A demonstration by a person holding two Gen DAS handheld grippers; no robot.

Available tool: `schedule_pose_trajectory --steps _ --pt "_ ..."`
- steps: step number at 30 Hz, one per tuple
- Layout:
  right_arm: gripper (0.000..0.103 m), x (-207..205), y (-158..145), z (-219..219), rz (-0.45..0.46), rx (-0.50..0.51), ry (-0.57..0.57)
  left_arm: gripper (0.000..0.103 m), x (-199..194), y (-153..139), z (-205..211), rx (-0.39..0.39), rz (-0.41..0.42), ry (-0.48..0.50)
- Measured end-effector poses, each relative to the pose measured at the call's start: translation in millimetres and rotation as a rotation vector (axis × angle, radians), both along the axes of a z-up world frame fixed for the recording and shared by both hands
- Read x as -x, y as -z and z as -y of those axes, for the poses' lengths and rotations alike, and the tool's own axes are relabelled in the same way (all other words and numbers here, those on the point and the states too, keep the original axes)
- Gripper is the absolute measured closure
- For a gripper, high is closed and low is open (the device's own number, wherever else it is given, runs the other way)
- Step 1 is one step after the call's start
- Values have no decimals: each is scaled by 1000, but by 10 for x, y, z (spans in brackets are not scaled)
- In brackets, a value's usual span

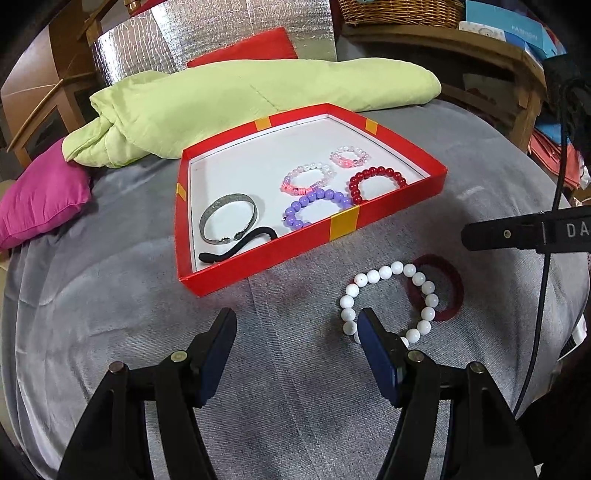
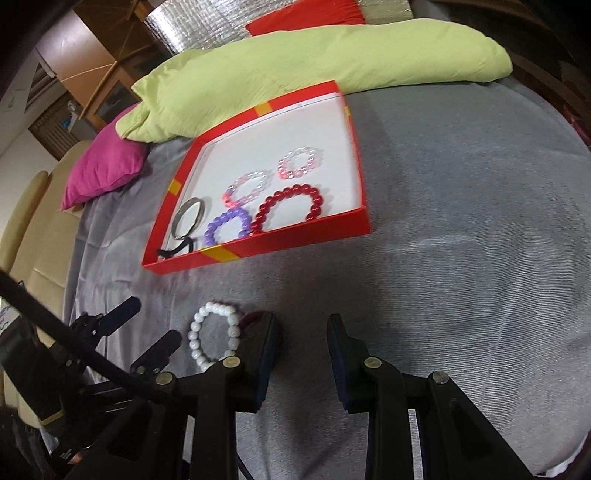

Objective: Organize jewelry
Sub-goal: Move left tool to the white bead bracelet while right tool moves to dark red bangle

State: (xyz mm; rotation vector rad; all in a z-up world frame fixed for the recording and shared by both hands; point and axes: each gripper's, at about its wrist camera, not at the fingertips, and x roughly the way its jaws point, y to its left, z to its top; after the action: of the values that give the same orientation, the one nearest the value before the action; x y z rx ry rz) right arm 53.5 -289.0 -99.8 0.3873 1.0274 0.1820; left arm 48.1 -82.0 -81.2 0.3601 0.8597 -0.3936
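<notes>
A red tray (image 1: 343, 226) (image 2: 295, 236) on the grey bed cover holds a silver bangle (image 1: 207, 218), a black hair tie (image 1: 240, 249), a purple bead bracelet (image 1: 295, 208), a red bead bracelet (image 1: 384, 173) and two pink-clear bracelets (image 1: 306, 170). A white bead bracelet (image 1: 424, 288) (image 2: 197, 332) lies on the cover in front of the tray, overlapping a dark red hair band (image 1: 452, 291). My left gripper (image 1: 297, 321) is open and empty, its right finger at the white bracelet's near-left edge. My right gripper (image 2: 303, 323) is open and empty, just right of the bracelet.
A light green folded quilt (image 1: 240, 99) lies behind the tray, with a magenta cushion (image 1: 40, 199) at the left and a red cushion (image 1: 251, 48) behind. A wicker basket (image 1: 399, 13) and boxes sit on a wooden shelf at the back right.
</notes>
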Motion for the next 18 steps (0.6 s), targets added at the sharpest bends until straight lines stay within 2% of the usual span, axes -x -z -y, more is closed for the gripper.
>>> schedule_pose_trajectory --steps 10,18 --pt "72 -32 65 -188 -10 27 -89 34 -28 47 6 -10 -31 15" --pt "72 -65 141 -347 -13 107 -134 34 -113 114 -19 64 -136 40"
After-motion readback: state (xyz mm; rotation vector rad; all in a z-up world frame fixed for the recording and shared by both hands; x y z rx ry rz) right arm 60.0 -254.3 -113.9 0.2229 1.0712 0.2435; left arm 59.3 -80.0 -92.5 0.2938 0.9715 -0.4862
